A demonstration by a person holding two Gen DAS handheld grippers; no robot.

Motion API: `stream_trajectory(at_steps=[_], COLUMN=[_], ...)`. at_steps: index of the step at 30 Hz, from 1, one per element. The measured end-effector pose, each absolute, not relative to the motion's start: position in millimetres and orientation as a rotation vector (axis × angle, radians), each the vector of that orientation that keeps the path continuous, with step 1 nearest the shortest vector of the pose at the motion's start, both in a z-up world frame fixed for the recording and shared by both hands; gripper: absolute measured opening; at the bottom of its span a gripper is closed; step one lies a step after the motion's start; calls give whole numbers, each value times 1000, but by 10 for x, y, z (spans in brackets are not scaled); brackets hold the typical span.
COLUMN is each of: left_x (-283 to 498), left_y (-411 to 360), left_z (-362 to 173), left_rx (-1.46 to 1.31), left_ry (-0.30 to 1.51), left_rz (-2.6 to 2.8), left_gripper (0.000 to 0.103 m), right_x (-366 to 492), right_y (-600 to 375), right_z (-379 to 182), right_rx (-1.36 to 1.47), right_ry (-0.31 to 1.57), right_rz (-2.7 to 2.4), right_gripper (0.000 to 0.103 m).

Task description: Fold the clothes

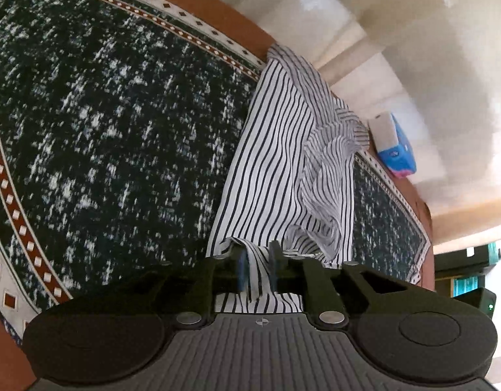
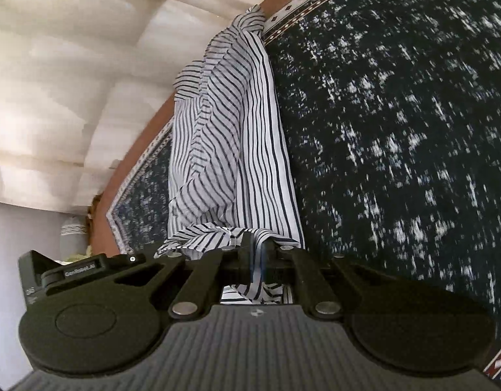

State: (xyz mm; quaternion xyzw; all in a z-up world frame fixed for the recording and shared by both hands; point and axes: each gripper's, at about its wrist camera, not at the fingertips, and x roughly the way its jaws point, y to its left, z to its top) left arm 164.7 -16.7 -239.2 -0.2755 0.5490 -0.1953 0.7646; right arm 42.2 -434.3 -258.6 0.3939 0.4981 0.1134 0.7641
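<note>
Left wrist: my left gripper (image 1: 257, 268) stands partly open, a fold of the striped shirt (image 1: 276, 150) hanging loose between the pads, not pinched. The shirt lies on the patterned spread (image 1: 104, 114), its long axis running straight away from my fingers toward the far edge, by a blue box (image 1: 395, 150).

Right wrist: my right gripper (image 2: 260, 260) is nearly closed, pinching the shirt's (image 2: 230, 137) near hem. Here too the shirt stretches directly ahead. Both hands sit at its near end, neither clearly nearer.
</note>
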Motion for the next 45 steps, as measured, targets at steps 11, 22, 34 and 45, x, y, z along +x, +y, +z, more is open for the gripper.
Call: stream_trajectory(at_steps=[11, 22, 34, 45], left_x=[1558, 1267, 1471, 1579], left_y=[-60, -577, -910, -987], left_z=[-1952, -2153, -2169, -2275], left_rx=[-615, -384, -211, -173], left_ry=[1054, 1148, 1165, 1177], left_rz=[-491, -619, -515, -456], left_gripper=[55, 48, 43, 42], right_x=[369, 278, 286, 264], right_y=[-4420, -3684, -3585, -3630], right_z=[-2199, -2115, -2199, -2251], right_rx=[898, 153, 121, 141], right_ry=[940, 1051, 1078, 1091], right_rz=[218, 276, 253, 246], right_gripper=[53, 46, 46, 46])
